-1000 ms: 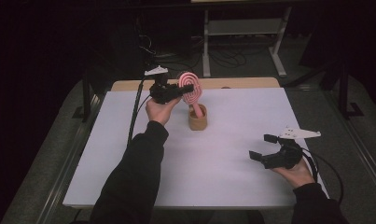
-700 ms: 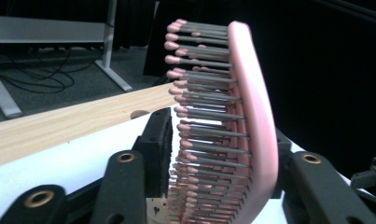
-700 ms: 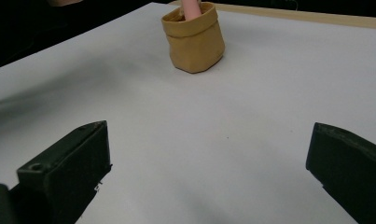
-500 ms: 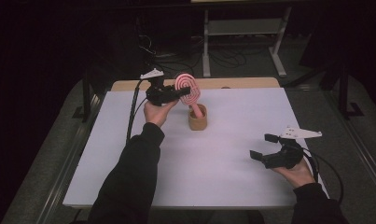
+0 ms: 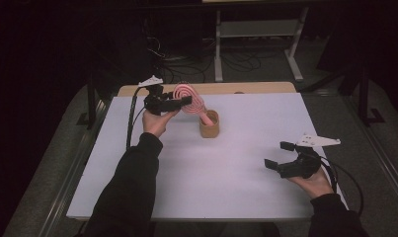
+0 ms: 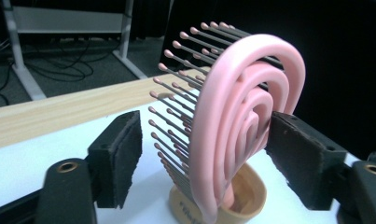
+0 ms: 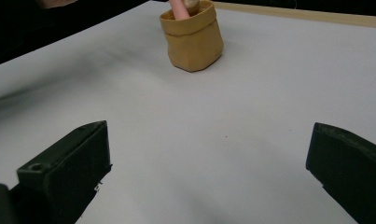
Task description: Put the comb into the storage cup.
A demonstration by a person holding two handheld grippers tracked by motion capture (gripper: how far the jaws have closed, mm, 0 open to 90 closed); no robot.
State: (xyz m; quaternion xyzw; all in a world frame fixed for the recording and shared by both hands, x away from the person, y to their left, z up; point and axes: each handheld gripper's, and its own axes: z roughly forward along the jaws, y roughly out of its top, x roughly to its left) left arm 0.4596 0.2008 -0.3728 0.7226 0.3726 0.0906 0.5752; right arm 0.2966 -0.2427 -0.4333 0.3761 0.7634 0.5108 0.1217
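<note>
A pink hairbrush [image 5: 190,99] with a looped head stands handle-down in a small tan cup [image 5: 209,127] at the back middle of the white table. In the left gripper view, the hairbrush [image 6: 232,116] leans out of the cup [image 6: 244,198]. My left gripper [image 5: 182,102] is level with the brush head, which sits between its jaws. The jaws have just been opening: the left pad [image 6: 122,156] stands clear of the bristles and the right pad [image 6: 300,158] is at the brush's back. My right gripper [image 5: 278,154] rests open at the front right with nothing between its fingers.
A white mat [image 5: 236,187] covers the table, with a strip of bare wood [image 5: 256,88] along its far edge. Behind the table stand a metal shelf frame [image 5: 256,29] and cables on the floor. The right gripper view shows the cup [image 7: 192,39] far ahead.
My left gripper's jaws have spread apart from the brush head and the hand has drifted a little left. The brush stays in the cup. The right hand has not moved.
</note>
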